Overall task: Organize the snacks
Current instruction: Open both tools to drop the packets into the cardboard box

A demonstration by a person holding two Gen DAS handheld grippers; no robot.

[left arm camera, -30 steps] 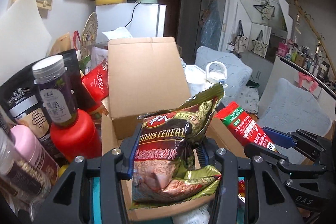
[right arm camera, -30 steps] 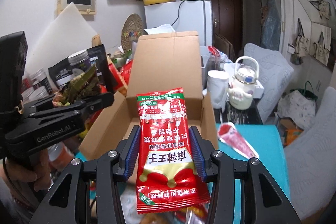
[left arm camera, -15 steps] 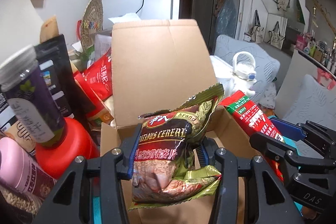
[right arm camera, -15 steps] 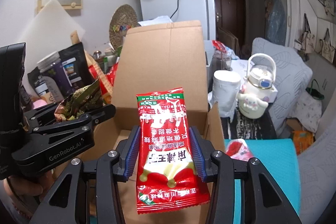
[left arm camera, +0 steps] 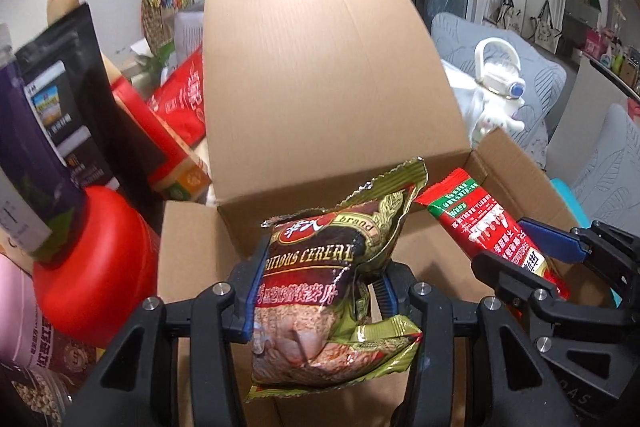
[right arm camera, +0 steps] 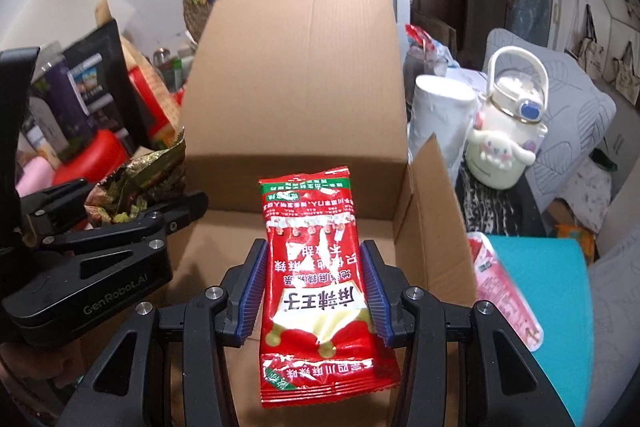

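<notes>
Your left gripper (left arm camera: 318, 301) is clamped on the cereal bag (left arm camera: 320, 291); right gripper (right arm camera: 314, 291) is clamped on the red snack packet (right arm camera: 316, 275). Both have moved fwd over the last sec and now hang over the open cardboard box (right arm camera: 298, 99), w/ bare floor below. Drop looks close. Jars & bags crowd the box's left side.

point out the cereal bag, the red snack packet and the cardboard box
cereal bag (left arm camera: 316, 291), left wrist view, printed front
red snack packet (right arm camera: 320, 267), right wrist view, middle of front
cardboard box (right arm camera: 300, 75), right wrist view, raised back flap
</notes>
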